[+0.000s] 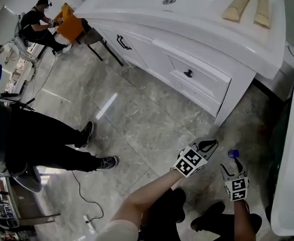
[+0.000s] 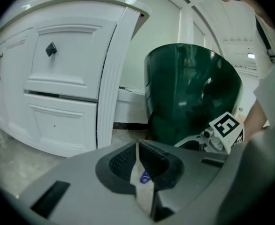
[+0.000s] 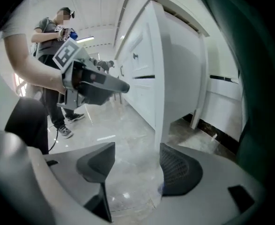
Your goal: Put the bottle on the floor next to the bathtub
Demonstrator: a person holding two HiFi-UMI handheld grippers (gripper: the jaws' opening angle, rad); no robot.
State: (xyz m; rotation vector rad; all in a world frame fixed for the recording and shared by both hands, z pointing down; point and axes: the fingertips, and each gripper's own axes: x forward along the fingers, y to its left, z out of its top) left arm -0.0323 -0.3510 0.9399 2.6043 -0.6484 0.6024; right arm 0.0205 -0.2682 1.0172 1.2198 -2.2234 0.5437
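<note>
the right claw is released, its jaws wide with the clear bottle between them and neither pad pressing. the bottle looks set on the floor near the bathtub. best to draw straight back and up so no pad clips it. the left claw is clenched, close by. the green bin and the vanity corner hem the spot; open floor lies toward the head view's left.
</note>
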